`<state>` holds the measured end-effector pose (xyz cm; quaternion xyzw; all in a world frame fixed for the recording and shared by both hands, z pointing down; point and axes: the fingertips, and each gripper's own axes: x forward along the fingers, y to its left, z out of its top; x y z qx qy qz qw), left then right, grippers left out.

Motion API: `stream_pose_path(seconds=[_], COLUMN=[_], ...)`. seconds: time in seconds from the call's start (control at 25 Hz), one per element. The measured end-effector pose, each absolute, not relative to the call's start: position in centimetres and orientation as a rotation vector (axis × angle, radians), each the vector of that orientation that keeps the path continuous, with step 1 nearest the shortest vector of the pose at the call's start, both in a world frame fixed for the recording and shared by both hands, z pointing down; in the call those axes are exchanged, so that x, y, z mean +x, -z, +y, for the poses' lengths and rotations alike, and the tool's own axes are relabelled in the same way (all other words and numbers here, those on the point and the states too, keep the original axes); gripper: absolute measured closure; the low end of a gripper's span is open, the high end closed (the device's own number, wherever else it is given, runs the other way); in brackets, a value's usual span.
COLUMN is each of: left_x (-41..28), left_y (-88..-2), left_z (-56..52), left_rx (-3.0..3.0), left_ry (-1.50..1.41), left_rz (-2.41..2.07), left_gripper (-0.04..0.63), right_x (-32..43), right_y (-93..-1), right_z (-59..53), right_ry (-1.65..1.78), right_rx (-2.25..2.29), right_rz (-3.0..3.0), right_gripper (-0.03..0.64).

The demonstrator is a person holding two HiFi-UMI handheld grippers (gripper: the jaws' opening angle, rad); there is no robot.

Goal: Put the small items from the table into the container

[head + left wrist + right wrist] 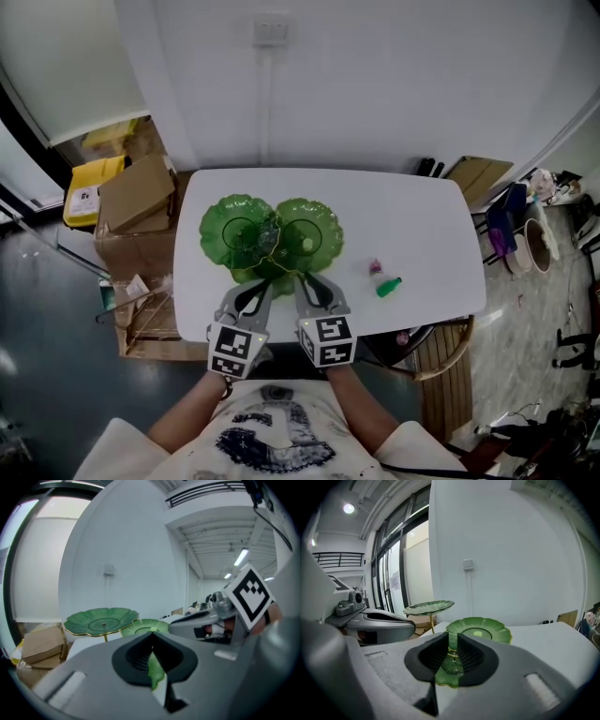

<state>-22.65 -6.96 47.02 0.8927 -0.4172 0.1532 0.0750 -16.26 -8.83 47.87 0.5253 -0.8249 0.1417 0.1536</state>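
A green lotus-leaf dish stand stands on the white table (412, 216), with a left leaf (234, 232), a right leaf (309, 230) and a low front leaf (275, 274). My left gripper (265, 281) is shut on the front leaf's rim (154, 670). My right gripper (305, 278) has its jaws a little apart, with the low leaf's rim (447, 677) and the gold stem showing in the gap. A small pale item lies in the right leaf (478, 631). A pink item (375, 268) and a green item (389, 286) lie on the table right of the stand.
Cardboard boxes (136, 192) and a yellow box (89, 183) stand left of the table. A wicker chair (441, 347) is at the table's front right corner. Bags and clutter lie on the floor at the far right.
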Motion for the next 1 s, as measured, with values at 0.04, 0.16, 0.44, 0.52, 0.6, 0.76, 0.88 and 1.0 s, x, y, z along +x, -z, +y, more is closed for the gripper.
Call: stream_pose_path(seconds=[0.04, 0.16, 0.44, 0.52, 0.6, 0.76, 0.88, 1.0], left_x=[-22.9, -23.5, -25.5, -25.9, -26.3, -27.1, -27.6, -27.8], left_y=[-46.9, -46.4, -44.9, -44.6, -44.4, -44.4, -44.4, -44.4], left_z=[-6.8, -6.4, -6.0, -5.8, -5.7, -5.7, -5.7, -5.9], left_rx=[2.677, 2.676, 2.672, 2.670, 2.669, 2.661, 2.653, 2.648], left_ry=[-0.455, -0.445, -0.409, -0.403, -0.400, -0.400, -0.401, -0.399], left_rz=[-1.257, -1.278, -1.341, -1.353, -1.365, -1.379, -1.391, -1.396], left_gripper=[0.606, 0.606, 0.606, 0.606, 0.606, 0.606, 0.606, 0.606], right_x=[-16.3, -16.5, -16.7, -17.0, -17.2, -17.8, -18.1, -18.2], right_y=[-47.7, -47.0, -45.8, -45.6, -45.3, -44.9, -45.0, -45.0], right_z=[-8.6, -8.1, -7.1, -6.9, -6.7, -6.4, -6.3, -6.4], right_ry=[-0.404, -0.400, -0.382, -0.381, -0.375, -0.364, -0.366, -0.366], right_rx=[1.510, 1.517, 1.550, 1.546, 1.545, 1.533, 1.524, 1.519], right_rz=[-2.368, -2.381, -2.390, -2.395, -2.400, -2.414, -2.413, -2.412], right_gripper=[0.563, 0.565, 0.611, 0.611, 0.612, 0.617, 0.617, 0.617])
